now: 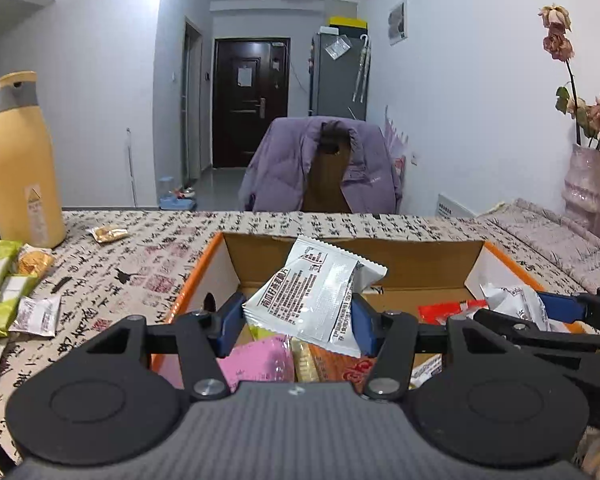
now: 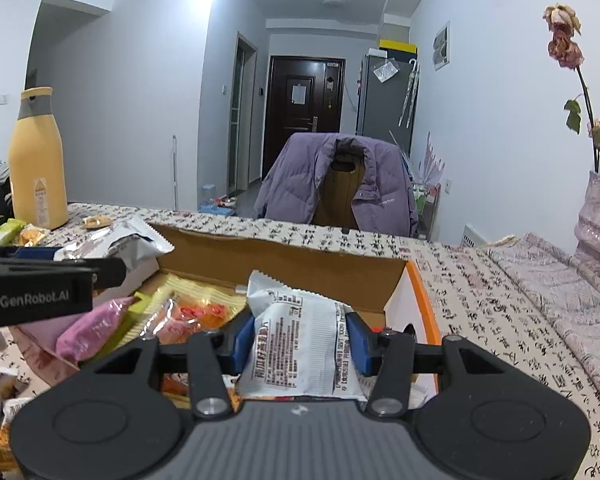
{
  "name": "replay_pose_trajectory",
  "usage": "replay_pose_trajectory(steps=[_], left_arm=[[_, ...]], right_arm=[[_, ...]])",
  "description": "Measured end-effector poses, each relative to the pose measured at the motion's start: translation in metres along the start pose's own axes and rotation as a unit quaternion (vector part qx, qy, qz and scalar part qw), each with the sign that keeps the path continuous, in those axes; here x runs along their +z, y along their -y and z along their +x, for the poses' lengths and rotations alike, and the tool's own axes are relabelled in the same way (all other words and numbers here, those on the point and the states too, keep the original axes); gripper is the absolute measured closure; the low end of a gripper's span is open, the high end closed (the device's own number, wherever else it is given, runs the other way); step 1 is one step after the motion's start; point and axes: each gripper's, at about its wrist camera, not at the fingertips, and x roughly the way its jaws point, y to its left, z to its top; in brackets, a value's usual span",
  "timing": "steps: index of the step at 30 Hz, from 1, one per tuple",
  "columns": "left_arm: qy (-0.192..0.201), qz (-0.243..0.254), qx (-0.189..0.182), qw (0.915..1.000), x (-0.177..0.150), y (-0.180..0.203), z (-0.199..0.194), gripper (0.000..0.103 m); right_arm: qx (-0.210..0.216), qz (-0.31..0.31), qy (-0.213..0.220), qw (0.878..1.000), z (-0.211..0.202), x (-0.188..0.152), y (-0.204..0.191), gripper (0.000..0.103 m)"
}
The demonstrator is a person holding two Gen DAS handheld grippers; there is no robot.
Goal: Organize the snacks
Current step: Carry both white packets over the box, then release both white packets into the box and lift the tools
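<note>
My left gripper is closed on a white packet, pinched between the blue pads and tilted, hanging over the open box. My right gripper is likewise clamped on a second white packet, held above the right end of the same box. Each gripper shows at the edge of the other's view, so they sit close together over the box.

Below them the box already holds a fair pile: a pink pack, yellow and orange wrappers, and a red one toward the right side.

I judge the job well along but not finished. Both packets in hand are yet to be dropped in. On the cloth left of the box, several snacks wait: green bars, a few small white sachets, and a lone wrapped piece near the yellow bottle.
</note>
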Motion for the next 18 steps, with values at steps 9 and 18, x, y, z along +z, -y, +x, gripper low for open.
replay_pose_trajectory(steps=[9, 18], left_arm=[[0.009, -0.026, -0.007, 0.9996, -0.003, -0.01, -0.003, 0.007], [0.024, -0.032, -0.003, 0.9992, 0.001, -0.011, -0.008, 0.0]], right_arm=[[-0.009, 0.014, 0.009, 1.0, -0.005, -0.003, 0.006, 0.001], [-0.008, 0.033, 0.017, 0.999, -0.011, -0.003, 0.016, 0.0]])
